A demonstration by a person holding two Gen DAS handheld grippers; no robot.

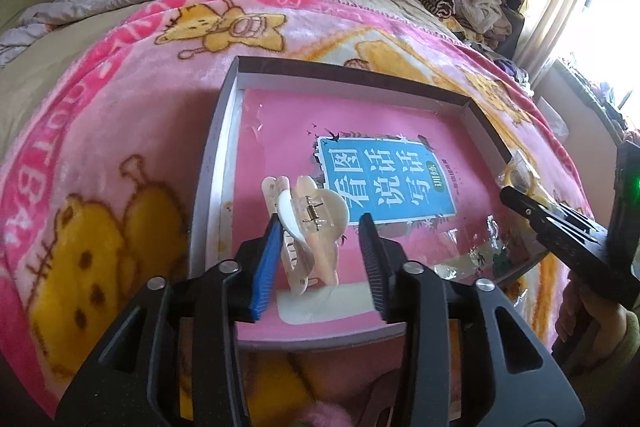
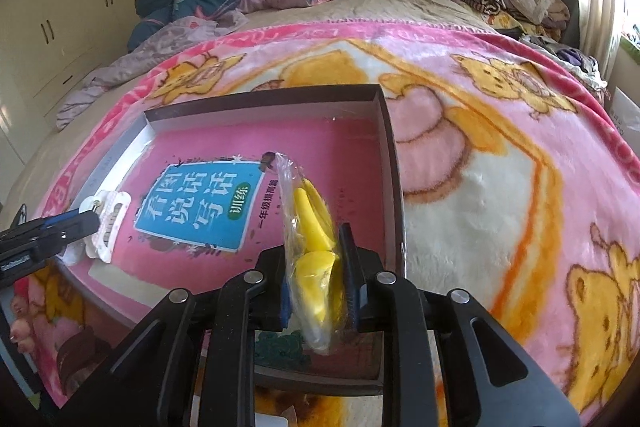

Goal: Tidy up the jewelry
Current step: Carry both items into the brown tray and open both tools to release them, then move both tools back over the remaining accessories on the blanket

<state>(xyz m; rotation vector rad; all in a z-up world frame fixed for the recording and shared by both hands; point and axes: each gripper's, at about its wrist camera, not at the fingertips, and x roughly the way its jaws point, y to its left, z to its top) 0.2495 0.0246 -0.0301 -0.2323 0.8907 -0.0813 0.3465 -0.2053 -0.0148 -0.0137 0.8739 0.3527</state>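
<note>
Left gripper (image 1: 320,227) is hanging over the shallow box (image 1: 224,131) on the bed's pink blanket (image 1: 100,131), jaws parted, cream hair claw clip (image 1: 308,223) sitting between them, leaning on the blue left pad only. Right gripper (image 2: 316,267) is clamping a bagged yellow clip (image 2: 316,247) in narrow jaws above the box's right side. A pink book (image 2: 200,203) is lining the box floor.

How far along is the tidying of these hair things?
Nearly done, it seems. The cream hair clip is in the box, between the left gripper fingers, which look parted. The right gripper grips a bagged yellow clip over the box; that remains to be set down.
</note>
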